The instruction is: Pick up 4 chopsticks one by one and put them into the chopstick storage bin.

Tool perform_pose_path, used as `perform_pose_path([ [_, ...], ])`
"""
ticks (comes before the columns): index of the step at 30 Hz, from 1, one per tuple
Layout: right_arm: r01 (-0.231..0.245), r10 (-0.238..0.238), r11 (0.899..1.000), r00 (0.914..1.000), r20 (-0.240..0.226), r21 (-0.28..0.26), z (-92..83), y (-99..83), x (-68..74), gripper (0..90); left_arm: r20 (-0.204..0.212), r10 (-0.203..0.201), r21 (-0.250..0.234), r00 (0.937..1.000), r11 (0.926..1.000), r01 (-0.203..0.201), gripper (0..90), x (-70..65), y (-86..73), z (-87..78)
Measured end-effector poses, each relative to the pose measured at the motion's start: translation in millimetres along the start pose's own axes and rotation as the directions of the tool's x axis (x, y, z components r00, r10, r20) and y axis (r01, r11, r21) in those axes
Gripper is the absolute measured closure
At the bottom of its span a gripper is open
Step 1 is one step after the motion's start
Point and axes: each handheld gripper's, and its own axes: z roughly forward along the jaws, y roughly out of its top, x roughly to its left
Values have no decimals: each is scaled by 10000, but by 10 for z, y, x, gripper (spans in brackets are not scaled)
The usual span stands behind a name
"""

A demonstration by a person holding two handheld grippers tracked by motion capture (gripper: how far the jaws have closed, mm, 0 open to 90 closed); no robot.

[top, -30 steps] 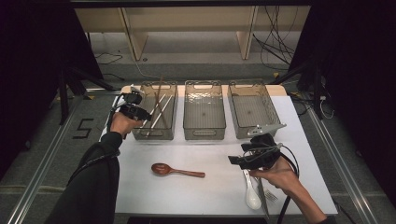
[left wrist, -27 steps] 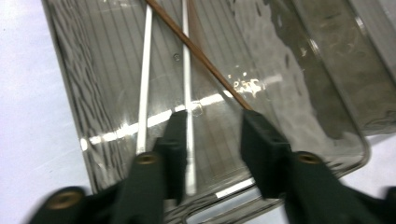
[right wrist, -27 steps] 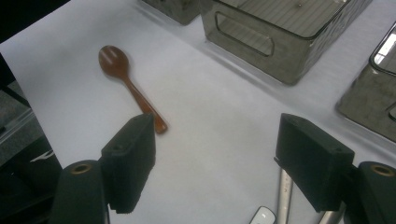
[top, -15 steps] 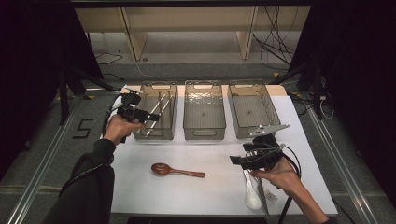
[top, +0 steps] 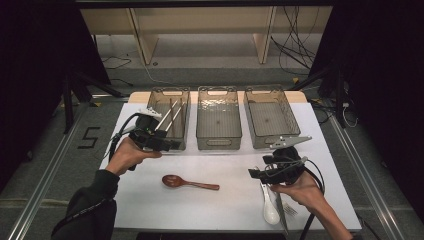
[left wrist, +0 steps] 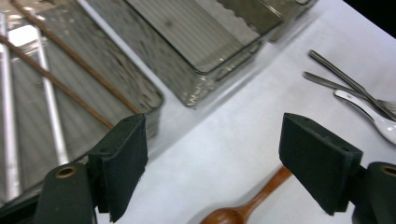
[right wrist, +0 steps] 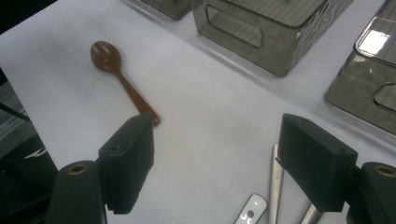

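My left gripper (top: 170, 144) hovers over the front end of the left bin (top: 156, 100), where wooden and metal chopsticks (top: 172, 114) lie. Its jaws have just been opening and stand open (left wrist: 210, 172) with nothing between them. In the left gripper view the chopsticks (left wrist: 70, 79) rest in the bin at left. A brown wooden spoon (top: 190, 183) lies on the white table, bowl to the left. My right gripper (top: 256, 174) is open (right wrist: 215, 168) above the table, empty, to the right of the brown spoon (right wrist: 122, 79). A white spoon (top: 269, 205) and metal cutlery (top: 283, 214) lie under the right hand.
Two more clear bins stand in the row, the middle bin (top: 218, 141) and the right bin (top: 298, 129); I see nothing in them. The table's front edge (top: 235, 231) runs close behind the cutlery. A black frame and cables surround the table.
My left gripper has drawn back from over the left bin toward the table's front and opened its jaws. The right gripper has stayed where it was.
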Motion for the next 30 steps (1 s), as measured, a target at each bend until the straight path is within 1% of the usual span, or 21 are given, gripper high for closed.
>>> perform_pose_path([
  [1,-10,10,10000,10000,15,17,-1,-10,-3,280,38,167,149,9999,9997,-168,225,-42,-22,21],
  [4,-64,63,10000,10000,61,65,-6,-44,-14,279,140,509,392,9986,9979,-514,218,-124,-70,70],
  [7,-163,162,9998,9998,89,73,-20,-77,-30,278,294,742,617,9968,9952,-759,212,-205,-115,135],
  [10,-266,265,9996,9996,116,39,-17,-113,-43,276,375,1082,936,9934,9894,-1113,203,-275,-157,221],
  [16,-307,307,9995,9995,67,55,-12,-160,-57,270,583,1480,1338,9873,9789,-1547,187,-388,-215,367],
  [19,-350,349,9993,9994,42,99,-6,-173,-63,266,645,1704,1604,9833,9707,-1787,182,-431,-237,427],
  [20,-330,330,9994,9994,47,70,0,-177,-65,263,724,1743,1718,9820,9677,-1845,181,-447,-249,456],
  [21,-320,320,9995,9995,25,65,2,-179,-65,262,741,1857,1809,9798,9637,-1964,179,-453,-256,472],
  [22,-321,321,9994,9995,-12,85,1,-180,-64,260,723,1877,1892,9796,9617,-1983,179,-465,-267,495],
  [23,-320,320,9995,9995,-20,82,1,-181,-62,259,774,1966,2022,9774,9569,-2085,179,-466,-275,512],
  [28,-295,295,9995,9996,-24,59,-3,-189,-47,255,843,2281,2464,9700,9384,-2421,179,-481,-317,587],
  [30,-302,302,9995,9995,-41,96,-4,-190,-42,255,916,2418,2693,9660,9279,-2578,179,-495,-340,619],
])
